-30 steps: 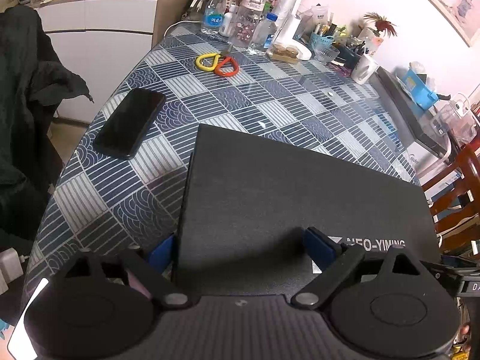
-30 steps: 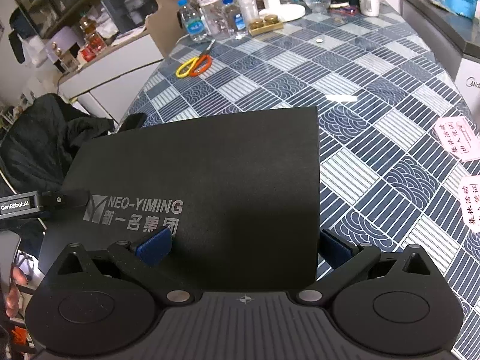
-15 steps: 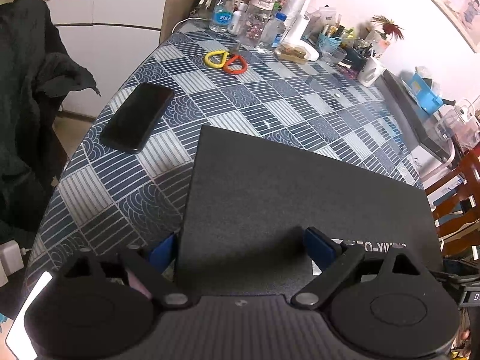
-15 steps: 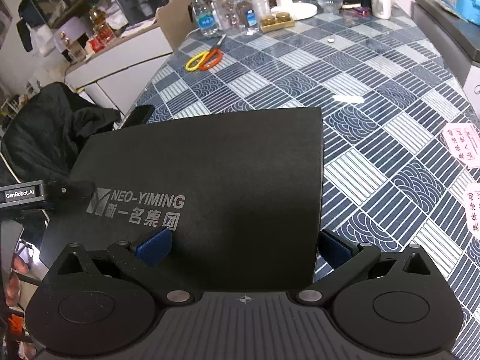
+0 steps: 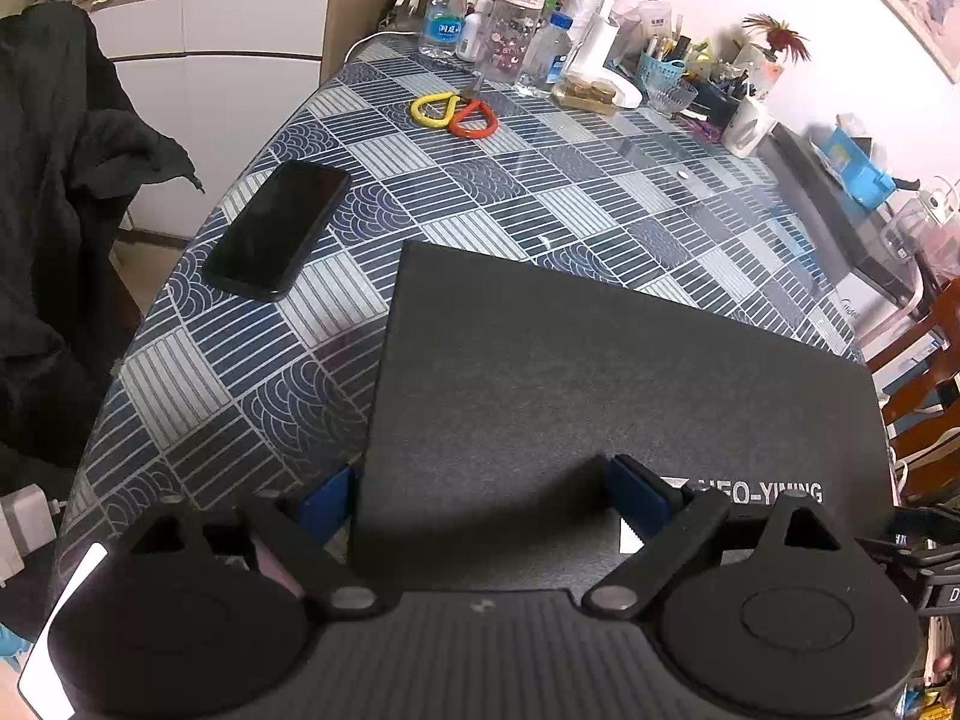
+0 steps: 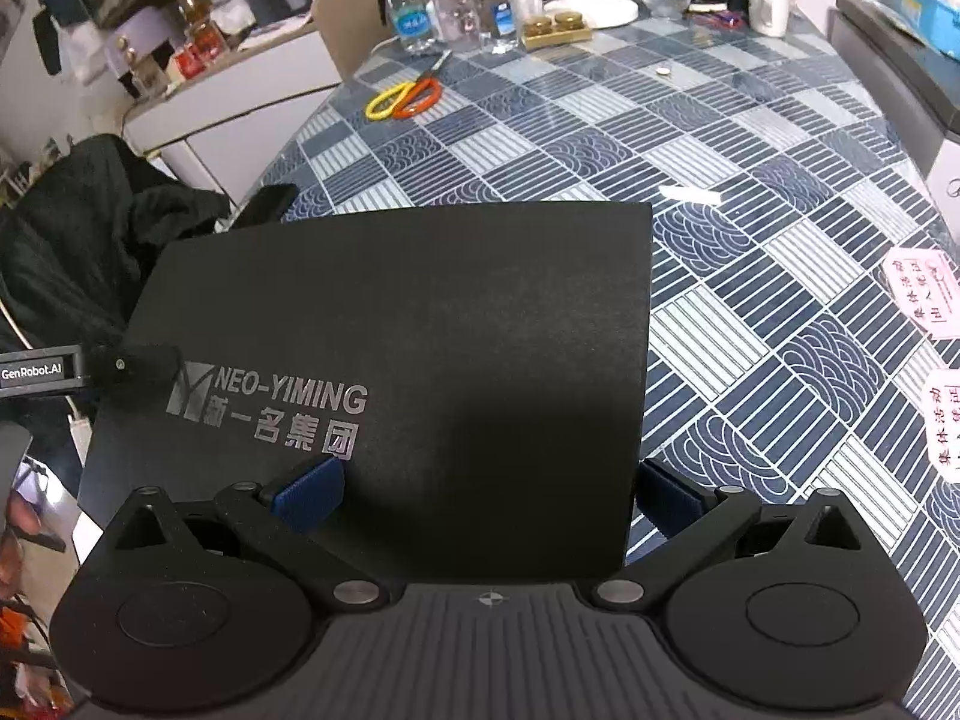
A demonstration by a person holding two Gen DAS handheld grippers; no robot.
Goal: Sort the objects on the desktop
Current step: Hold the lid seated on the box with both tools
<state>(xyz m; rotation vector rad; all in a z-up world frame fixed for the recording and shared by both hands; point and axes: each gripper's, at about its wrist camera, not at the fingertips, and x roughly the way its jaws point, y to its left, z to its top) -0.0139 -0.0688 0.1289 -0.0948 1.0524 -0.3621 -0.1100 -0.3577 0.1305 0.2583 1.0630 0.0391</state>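
A flat black box (image 5: 600,372) with a silver NEO-YIMING logo (image 6: 270,396) is carried over the near part of the patterned table (image 5: 540,180). My left gripper (image 5: 483,498) grips its near left corner, one blue pad on the lid and the other at the left edge. My right gripper (image 6: 486,492) holds the near right corner of the box (image 6: 420,312) the same way. A black phone (image 5: 279,228) lies left of the box. Yellow and orange scissors (image 5: 456,114) lie farther back.
Bottles (image 5: 441,24), a plate with jars (image 5: 591,90), a pen basket and a white mug (image 5: 747,126) crowd the far edge. Pink notes (image 6: 921,291) and a coin (image 6: 663,70) lie on the right. A dark jacket (image 5: 60,180) hangs left of the table.
The box has stayed fixed between both grippers while the table, phone and scissors shifted up and away in both views. The grips look the same.
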